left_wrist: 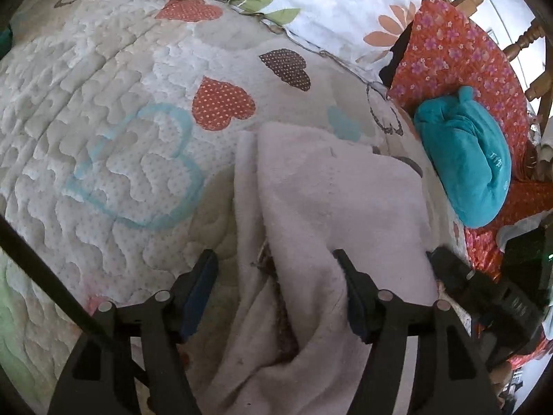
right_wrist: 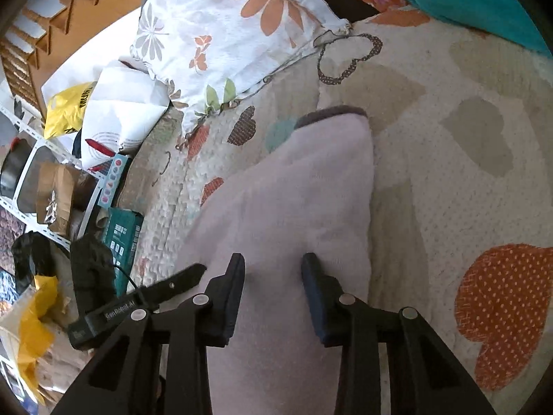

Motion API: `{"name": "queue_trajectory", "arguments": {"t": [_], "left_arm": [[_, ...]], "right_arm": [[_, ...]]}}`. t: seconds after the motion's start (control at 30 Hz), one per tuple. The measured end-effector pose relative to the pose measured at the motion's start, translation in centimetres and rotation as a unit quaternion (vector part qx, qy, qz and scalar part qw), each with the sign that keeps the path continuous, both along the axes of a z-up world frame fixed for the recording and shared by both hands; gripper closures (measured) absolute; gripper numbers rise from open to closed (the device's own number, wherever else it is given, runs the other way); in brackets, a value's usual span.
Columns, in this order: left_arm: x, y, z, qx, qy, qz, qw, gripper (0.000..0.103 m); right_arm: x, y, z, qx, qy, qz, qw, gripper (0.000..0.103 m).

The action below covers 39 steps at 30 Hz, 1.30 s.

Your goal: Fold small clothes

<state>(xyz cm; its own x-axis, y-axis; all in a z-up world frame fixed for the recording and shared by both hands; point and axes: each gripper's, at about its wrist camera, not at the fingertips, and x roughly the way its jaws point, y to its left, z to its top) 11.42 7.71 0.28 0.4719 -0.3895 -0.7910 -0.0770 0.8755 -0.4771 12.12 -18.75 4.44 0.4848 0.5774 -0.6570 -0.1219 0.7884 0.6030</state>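
Your left gripper [left_wrist: 276, 276] hangs over the pale pink garment [left_wrist: 331, 200], jaws standing well apart. The cloth runs up between the two fingers; the right-hand finger [left_wrist: 352, 287] lies against or just over a fold, the other finger [left_wrist: 202, 287] sits clear of the fabric above the quilt [left_wrist: 103, 103]. No pinch visible there: the pads do not press on the cloth.

Your right gripper [right_wrist: 273, 269] is narrower, jaws part-way apart, with the same pink garment [right_wrist: 297, 190] passing beneath and between them. Whether the pads actually grip the fabric I cannot tell; a gap shows between the fingertips and the cloth looks smooth under them.

Garment position: it lies on the heart-patterned quilt, bunched into a long shape, one end with a dark grey trim [right_wrist: 328, 114] pointing away from you. In the left wrist view a fold opens along its near part, showing a darker patterned lining (blurred, detail unclear).

Surroundings: a teal plush bundle [left_wrist: 466, 159] rests on an orange floral cloth [left_wrist: 449, 52], just beside the pink garment's far corner. A white floral pillow [right_wrist: 224, 34] lies at the quilt's edge. Your other gripper's black body [left_wrist: 484, 294] shows at the right of the left wrist view.
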Motion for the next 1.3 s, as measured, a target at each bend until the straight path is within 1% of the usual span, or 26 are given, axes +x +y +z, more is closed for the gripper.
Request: {"name": "queue_trajectory", "arguments": {"t": [0.07,0.13,0.17,0.23,0.3,0.33,0.37,0.4,0.43,0.47,0.53,0.57,0.67,0.73,0.8,0.83,0.87,0.9,0.97,1.03,1.13,1.2,1.3], "left_arm": [[-0.3,-0.1,0.2,0.008,-0.003,0.001,1.0000,0.034],[-0.4,-0.4,0.2,0.021,-0.006,0.003,0.9998,0.030],[-0.2,-0.6,0.2,0.024,-0.007,0.004,0.9997,0.028],[-0.2,-0.5,0.1,0.023,-0.006,0.003,0.9997,0.027],[0.1,-0.5,0.0,0.021,-0.005,0.000,0.9998,0.023],[0.2,-0.5,0.0,0.020,-0.004,-0.003,0.9998,0.022],[0.3,-0.6,0.0,0.020,-0.004,-0.008,0.9998,0.020],[0.4,-0.7,0.0,0.020,-0.004,-0.011,0.9997,0.018],[0.5,-0.7,0.0,0.020,-0.003,-0.015,0.9997,0.017],[0.5,-0.7,-0.1,0.019,-0.002,-0.017,0.9997,0.015],[0.5,-0.9,0.0,0.021,-0.001,-0.023,0.9995,0.014],[0.4,-0.9,0.1,0.023,-0.001,-0.024,0.9995,0.014],[-0.4,-0.6,0.6,0.023,-0.006,-0.020,0.9995,0.014],[-1.5,-0.1,1.1,0.022,-0.021,-0.011,0.9995,0.014],[-2.7,0.4,1.5,0.026,-0.034,-0.009,0.9991,0.014],[-3.4,0.6,1.6,0.030,-0.038,-0.010,0.9988,0.014],[-4.0,0.8,1.5,0.035,-0.040,-0.012,0.9985,0.014],[-4.8,1.0,1.3,0.043,-0.038,-0.014,0.9983,0.014],[-6.0,1.5,0.5,0.051,-0.030,-0.017,0.9981,0.014],[-7.3,2.0,0.3,0.048,-0.036,-0.021,0.9980,0.014],[-8.9,2.2,0.4,0.073,-0.039,-0.025,0.9963,0.014],[-9.8,2.6,0.3,0.078,-0.038,-0.023,0.9960,0.014],[-10.9,3.1,0.1,0.080,-0.037,-0.015,0.9960,0.014]], "right_arm": [[0.5,0.3,1.3,-0.008,-0.024,0.001,1.000,0.067],[1.6,0.8,1.6,-0.014,-0.032,0.007,0.999,0.066],[2.8,1.0,1.3,-0.016,-0.028,0.003,0.999,0.066],[4.8,0.7,0.0,-0.026,-0.006,-0.008,1.000,0.066],[6.7,-0.3,-1.9,-0.091,0.019,-0.052,0.994,0.066],[7.0,-1.0,-2.5,-0.098,0.014,-0.066,0.993,0.073],[7.1,-2.0,-2.8,-0.080,0.010,-0.077,0.994,0.077],[7.1,-2.5,-2.7,-0.070,0.014,-0.086,0.994,0.077],[6.9,-3.0,-2.2,-0.070,0.015,-0.101,0.992,0.072],[6.5,-3.2,-1.2,-0.091,0.003,-0.118,0.989,0.065],[5.7,-3.3,0.6,-0.114,-0.026,-0.122,0.986,0.062],[5.1,-3.4,1.4,-0.115,-0.036,-0.121,0.985,0.062],[3.2,-3.5,3.0,-0.097,-0.048,-0.119,0.987,0.062],[1.6,-3.0,3.8,-0.090,-0.051,-0.106,0.989,0.062],[-0.4,-1.9,4.2,-0.071,-0.052,-0.069,0.994,0.062],[-1.3,-1.3,4.2,-0.052,-0.050,-0.045,0.996,0.062],[-2.4,-0.7,3.9,-0.021,-0.042,-0.016,0.999,0.064],[-3.3,-0.1,3.5,-0.001,-0.033,0.004,0.999,0.066],[-5.3,0.9,2.1,0.024,-0.020,0.035,0.999,0.067],[-7.1,1.6,0.1,0.030,0.004,0.053,0.998,0.068],[-9.5,1.9,-2.4,0.027,0.032,0.059,0.997,0.070],[-11.4,1.4,-3.6,0.025,0.036,0.051,0.998,0.072],[-13.4,0.4,-3.9,0.022,0.027,0.040,0.999,0.074]]}}
